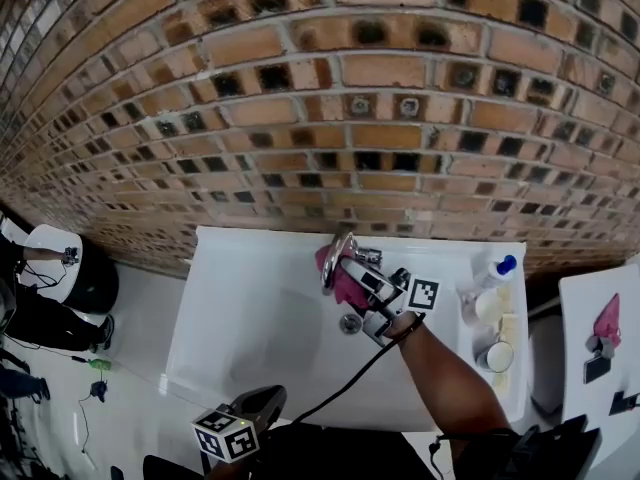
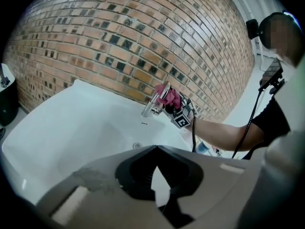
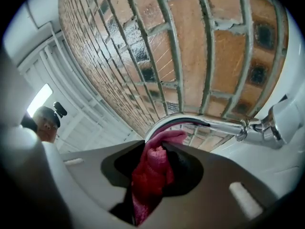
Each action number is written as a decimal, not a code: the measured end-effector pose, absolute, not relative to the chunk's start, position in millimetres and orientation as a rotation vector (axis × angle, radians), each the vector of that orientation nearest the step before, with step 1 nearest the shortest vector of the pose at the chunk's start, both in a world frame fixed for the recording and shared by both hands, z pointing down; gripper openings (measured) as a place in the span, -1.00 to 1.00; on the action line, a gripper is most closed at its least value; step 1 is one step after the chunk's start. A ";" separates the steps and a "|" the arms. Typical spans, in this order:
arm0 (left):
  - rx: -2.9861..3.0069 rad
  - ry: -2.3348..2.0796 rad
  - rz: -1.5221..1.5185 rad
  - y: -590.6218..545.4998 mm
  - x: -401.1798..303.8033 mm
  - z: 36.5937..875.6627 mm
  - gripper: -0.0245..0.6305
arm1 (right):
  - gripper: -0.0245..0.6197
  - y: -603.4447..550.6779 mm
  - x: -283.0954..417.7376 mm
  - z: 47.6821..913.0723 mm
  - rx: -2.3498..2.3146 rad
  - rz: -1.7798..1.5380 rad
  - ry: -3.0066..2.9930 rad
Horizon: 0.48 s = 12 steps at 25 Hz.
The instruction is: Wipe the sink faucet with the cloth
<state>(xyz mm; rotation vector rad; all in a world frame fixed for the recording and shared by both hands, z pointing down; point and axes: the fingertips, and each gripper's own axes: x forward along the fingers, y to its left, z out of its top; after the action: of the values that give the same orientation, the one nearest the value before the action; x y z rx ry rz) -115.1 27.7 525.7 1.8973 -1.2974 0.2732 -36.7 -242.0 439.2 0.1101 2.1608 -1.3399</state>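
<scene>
brick wall [image 1: 300, 68], behind | blue-capped bottle [image 1: 497, 271], right | black container [image 1: 92, 288], far left

Head view steeply down; left view distant, right close; all share faucet [image 1: 337, 255].

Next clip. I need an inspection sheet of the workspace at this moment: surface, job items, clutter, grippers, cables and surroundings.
Surface: white sink, with its drain in the basin.
Job's things: chrome faucet at the back rim; pink cloth up against its spout.
Clutter: bottle with a blue cap and two round tubs on the sink's right edge.
Grippers: right gripper shut on the cloth at the faucet; left gripper shut with nothing in it, low near the sink's front edge.
Cables: black cable runs from the right gripper toward the person.
Surroundings: brick wall behind the sink; second white table at the right.
</scene>
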 end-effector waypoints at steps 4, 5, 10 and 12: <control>1.889 -1.314 0.268 31.6 -113.9 525.4 -0.92 | -0.57 -231.2 -35.4 448.3 0.136 -1.372 2.165; 1.887 -1.314 0.270 32.7 -113.2 526.2 -0.92 | -0.57 -229.2 -35.0 450.7 0.134 -1.374 2.171; 1.885 -1.308 0.288 33.1 -111.7 530.4 -0.92 | -0.57 -219.2 -30.8 465.4 0.117 -1.392 2.196; 1.889 -1.309 0.294 30.9 -112.9 530.2 -0.92 | -0.57 -214.3 -27.4 472.8 0.091 -1.399 2.218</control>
<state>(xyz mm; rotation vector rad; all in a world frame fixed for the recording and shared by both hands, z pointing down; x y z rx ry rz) -112.9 30.9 530.2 1.8889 -1.3089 0.2945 -27.4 -214.3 472.8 0.0909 2.2184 -1.3987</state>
